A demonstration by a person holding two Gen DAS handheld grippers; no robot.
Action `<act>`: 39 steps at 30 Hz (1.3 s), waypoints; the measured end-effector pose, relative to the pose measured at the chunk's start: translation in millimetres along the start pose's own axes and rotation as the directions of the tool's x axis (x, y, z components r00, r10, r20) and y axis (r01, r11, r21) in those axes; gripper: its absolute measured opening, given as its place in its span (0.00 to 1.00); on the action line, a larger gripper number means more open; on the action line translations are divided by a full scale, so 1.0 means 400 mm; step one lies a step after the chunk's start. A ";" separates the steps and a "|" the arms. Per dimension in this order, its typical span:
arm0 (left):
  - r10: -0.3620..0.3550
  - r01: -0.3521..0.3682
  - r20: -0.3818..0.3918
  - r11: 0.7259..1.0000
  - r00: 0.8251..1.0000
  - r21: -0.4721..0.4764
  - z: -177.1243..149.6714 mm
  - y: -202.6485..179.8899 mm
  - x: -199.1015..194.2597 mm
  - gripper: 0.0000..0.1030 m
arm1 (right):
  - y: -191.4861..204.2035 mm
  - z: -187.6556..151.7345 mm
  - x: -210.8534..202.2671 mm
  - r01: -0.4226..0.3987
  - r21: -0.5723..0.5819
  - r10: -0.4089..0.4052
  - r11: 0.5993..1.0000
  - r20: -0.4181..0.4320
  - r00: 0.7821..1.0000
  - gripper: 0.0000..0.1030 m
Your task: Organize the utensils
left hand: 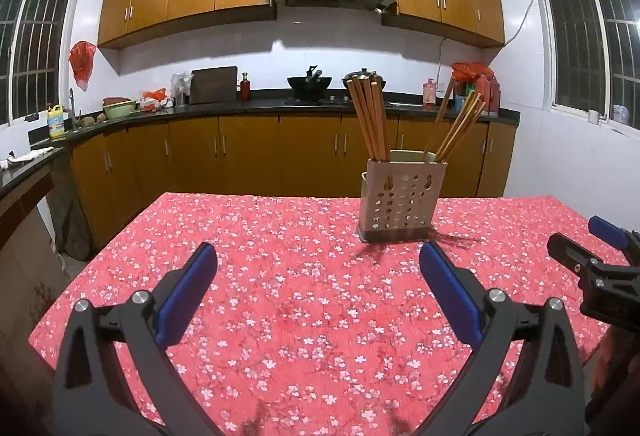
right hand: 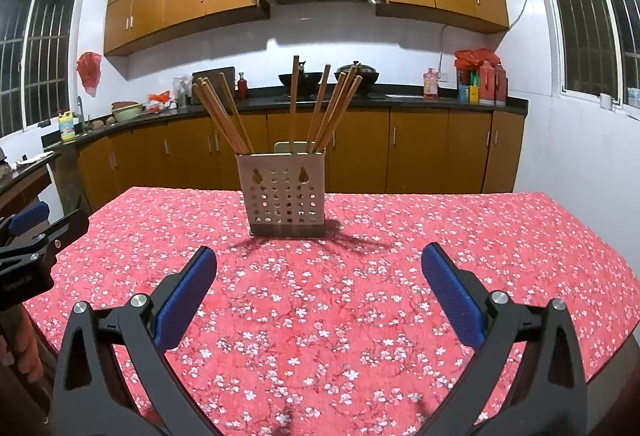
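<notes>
A beige perforated utensil holder (left hand: 402, 195) (right hand: 285, 191) stands upright on the red floral tablecloth (left hand: 304, 300) (right hand: 360, 300). Several wooden chopsticks (left hand: 370, 117) (right hand: 228, 119) stick up from it in two leaning bunches. My left gripper (left hand: 318, 256) hovers open over the cloth, nearer than the holder and to its left, with nothing between its blue pads (left hand: 184, 300). My right gripper (right hand: 320, 260) is open too, empty, with the holder ahead and slightly left. Each gripper shows at the edge of the other's view, the right gripper (left hand: 580, 244) and the left gripper (right hand: 44, 222).
The table's left edge (left hand: 96, 268) drops to the floor beside a dark side counter (left hand: 24, 171). Wooden cabinets (left hand: 280, 151) and a black worktop with woks (left hand: 310, 83), bottles and bowls run along the far wall. Barred windows (right hand: 592, 15) flank the room.
</notes>
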State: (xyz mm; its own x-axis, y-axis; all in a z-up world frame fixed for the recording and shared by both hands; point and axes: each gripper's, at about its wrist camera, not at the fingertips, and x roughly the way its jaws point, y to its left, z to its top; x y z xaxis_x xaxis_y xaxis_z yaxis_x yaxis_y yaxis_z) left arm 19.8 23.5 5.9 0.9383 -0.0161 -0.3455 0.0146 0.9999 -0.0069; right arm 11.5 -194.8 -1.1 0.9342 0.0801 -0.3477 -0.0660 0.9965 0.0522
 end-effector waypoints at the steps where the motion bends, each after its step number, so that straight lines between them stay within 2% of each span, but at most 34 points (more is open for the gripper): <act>1: 0.004 -0.004 -0.001 1.000 1.000 0.000 -0.005 -0.001 0.000 0.96 | 0.000 -0.003 0.000 0.003 0.002 -0.003 1.000 -0.001 1.000 0.98; 14: 0.015 -0.015 -0.013 1.000 1.000 -0.002 -0.026 -0.007 0.005 0.96 | -0.009 -0.020 0.003 0.038 0.008 -0.037 0.999 -0.018 0.999 0.98; 39: 0.003 -0.003 -0.028 1.000 1.000 0.004 -0.036 -0.026 0.014 0.96 | -0.009 -0.027 0.010 0.033 0.011 -0.033 0.999 -0.033 0.999 0.98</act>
State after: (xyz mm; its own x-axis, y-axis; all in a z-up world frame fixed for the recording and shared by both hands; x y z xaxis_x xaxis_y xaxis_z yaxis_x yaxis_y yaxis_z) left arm 20.1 12.8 -9.6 0.9282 -0.0133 -0.3719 0.0133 0.9999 -0.0026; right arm 11.8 -197.8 -13.0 0.9239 0.0479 -0.3797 -0.0309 0.9982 0.0508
